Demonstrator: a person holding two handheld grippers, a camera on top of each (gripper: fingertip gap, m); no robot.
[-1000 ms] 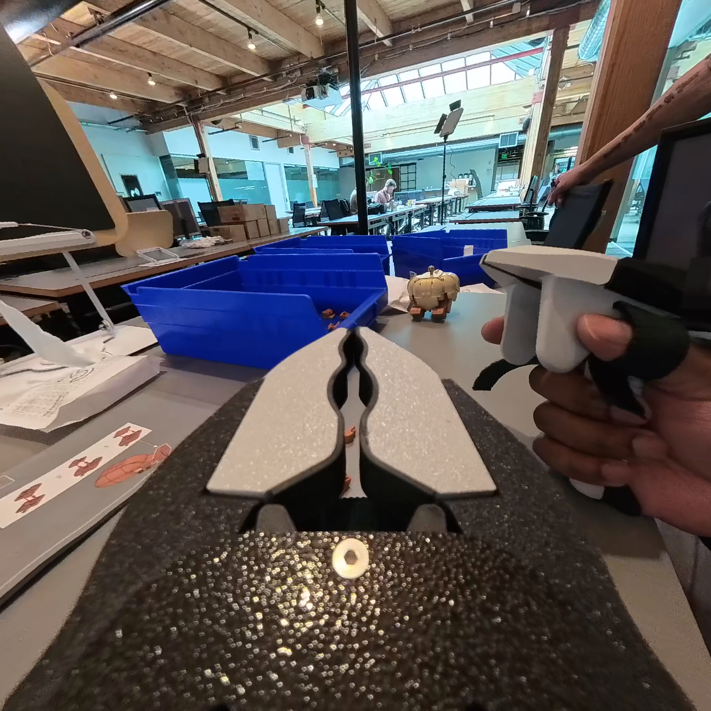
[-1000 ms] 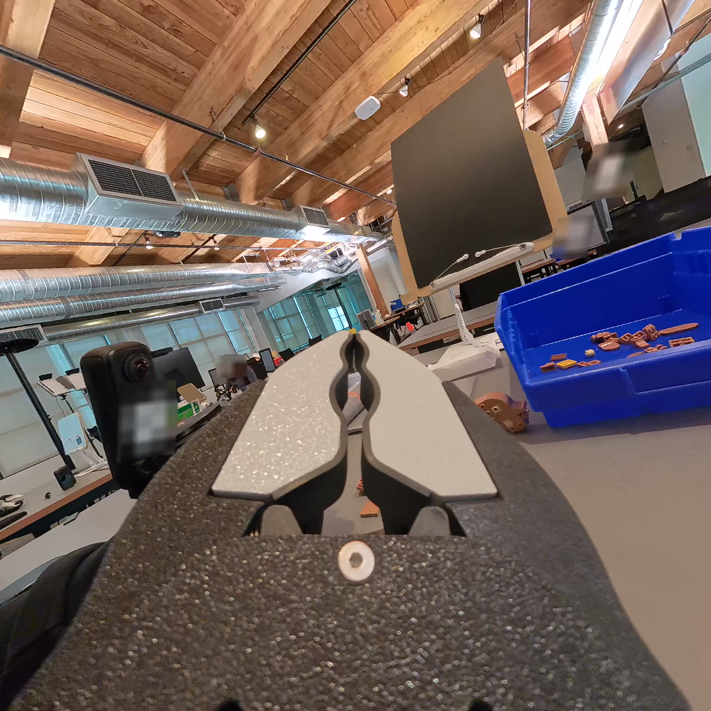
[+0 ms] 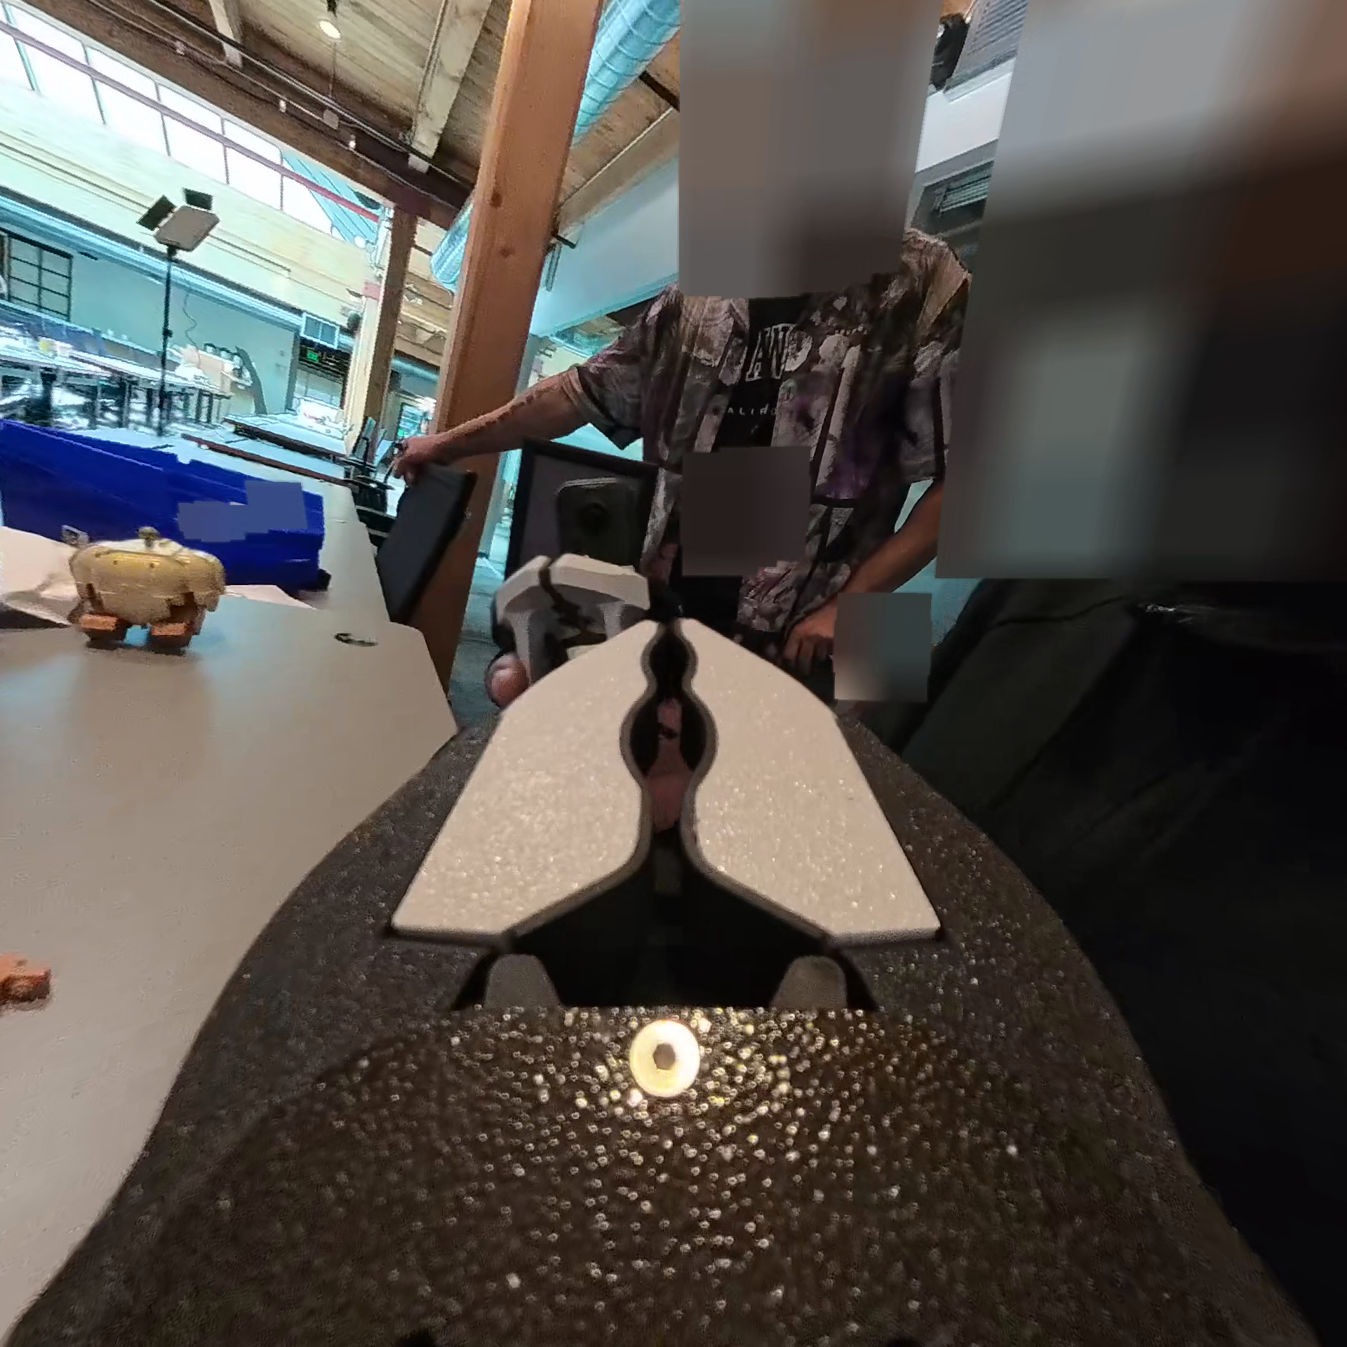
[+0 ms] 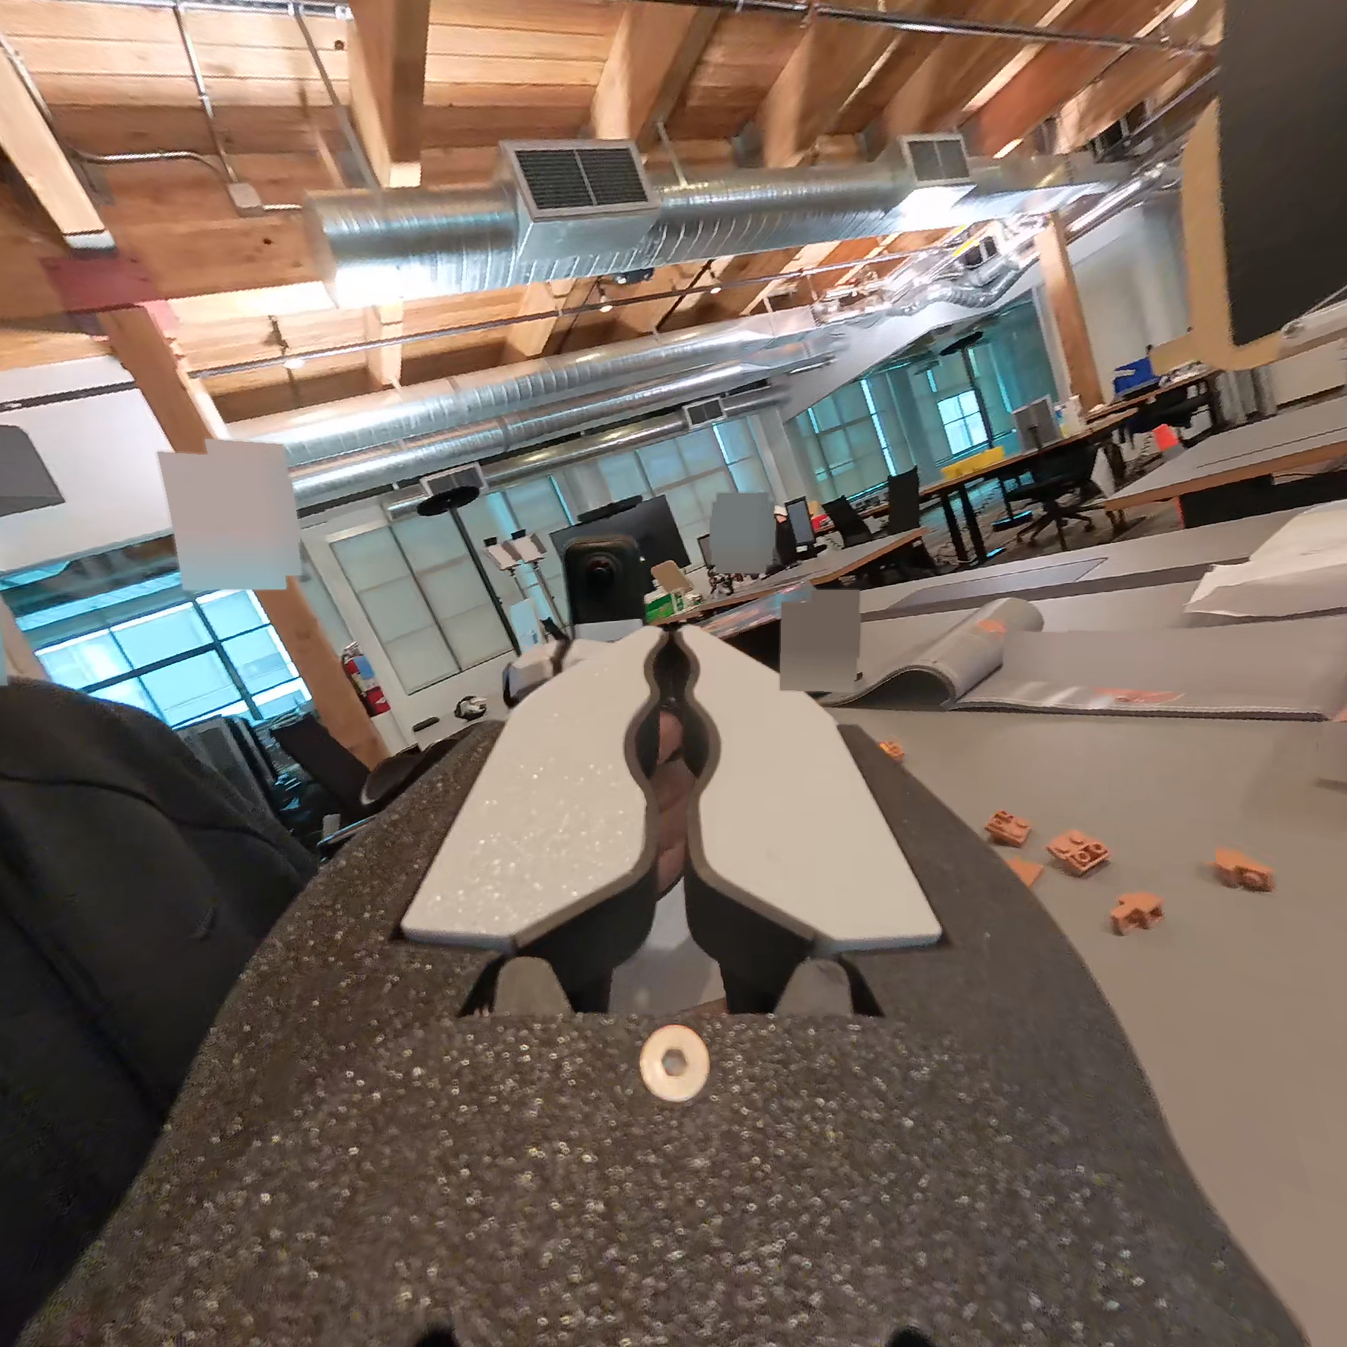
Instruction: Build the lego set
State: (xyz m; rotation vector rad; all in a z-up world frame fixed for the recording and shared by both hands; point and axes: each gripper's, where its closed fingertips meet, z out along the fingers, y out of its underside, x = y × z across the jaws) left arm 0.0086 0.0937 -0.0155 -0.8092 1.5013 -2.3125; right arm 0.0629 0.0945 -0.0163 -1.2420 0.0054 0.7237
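Grey, speckled fingers meet at their tips on both of my grippers, and I see nothing clamped between either pair. My left gripper (image 3: 667,621) hangs past the bench (image 3: 182,765) edge with its jaws together; just beyond them I see the other gripper's pale fingers, a thumb (image 3: 506,678) under them, and a black camera (image 3: 594,521) behind. A person in a patterned shirt (image 3: 802,379) stands farther off, one arm stretched out to the left. Well to the left of these jaws a gold, rounded brick figure (image 3: 146,583) on brown feet stands on the bench, with a blue bin (image 3: 109,474) behind it and one brown brick (image 3: 22,984) near the picture's edge. My right gripper (image 4: 669,633) also has its jaws together, pointing across the room; the other gripper's camera (image 4: 601,576) sits just beyond its tips. To the right of these jaws, small brown bricks (image 4: 1079,853) lie scattered on the bench, and an open booklet (image 4: 1057,670) lies farther out.
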